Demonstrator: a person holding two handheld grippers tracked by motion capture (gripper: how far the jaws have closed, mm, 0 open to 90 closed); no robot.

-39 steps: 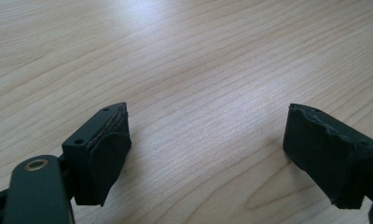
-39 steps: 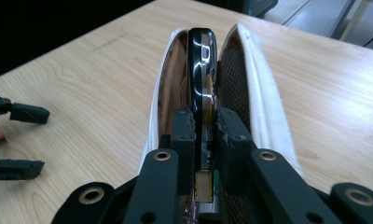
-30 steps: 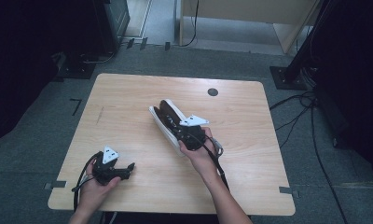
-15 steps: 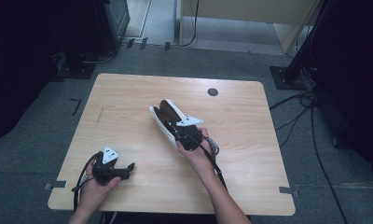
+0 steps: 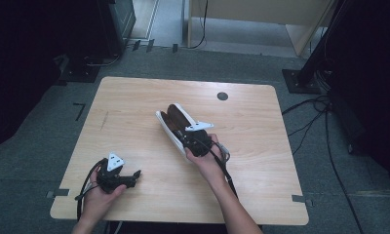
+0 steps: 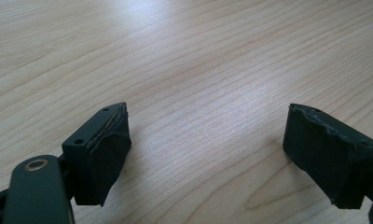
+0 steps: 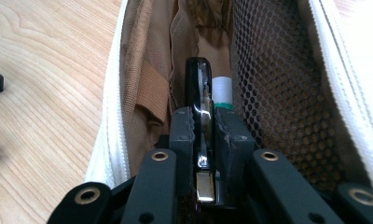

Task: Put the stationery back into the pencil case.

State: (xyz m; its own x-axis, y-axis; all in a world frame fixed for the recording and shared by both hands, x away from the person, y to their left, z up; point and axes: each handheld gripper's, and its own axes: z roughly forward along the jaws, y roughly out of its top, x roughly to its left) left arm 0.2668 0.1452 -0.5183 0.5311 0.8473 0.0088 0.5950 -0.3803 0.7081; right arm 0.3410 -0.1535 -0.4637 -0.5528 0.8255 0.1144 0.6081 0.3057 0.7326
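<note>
Left hand-held gripper (image 5: 134, 175) parked near front-left corner of bench (image 5: 134, 112), jaws spread wide, nothing between them. In left gripper view, bare wood grain under the two black pads (image 6: 105, 149); no contact with any object. Idle, well apart from the work.

Mid-bench: open pouch (image 5: 171, 124), white zipper edge, brown lining, lying diagonally. Right hand-held gripper (image 5: 190, 141) nosed into its near end, held by the right hand (image 5: 207, 161).

In right gripper view, right hand-held gripper (image 7: 204, 126) jaws narrow, clamped on a thin black object (image 7: 197, 88), glossy, with a small metal tab at its near end; exact type not clear, possibly a clip or small tool. Object pointed into the pouch (image 7: 142, 70), between brown fabric pockets (image 7: 152, 88) on one side and a mesh pocket (image 7: 273, 70) on the other. White cylinder with green band (image 7: 220, 91) sat just beside the gripped object, deeper inside.

Judged progress: pouch already unzipped, object partway inside and under grip. Direction not settled from the frames, either being stowed or being pulled out. Left if stowing: push deeper, release, withdraw, zip shut. Left if removing: lift clear of the mesh, set on bench.

Dark round grommet (image 5: 222, 96) near far edge of bench.

Brands, labels, writing: none readable on pouch, black object or white cylinder.
</note>
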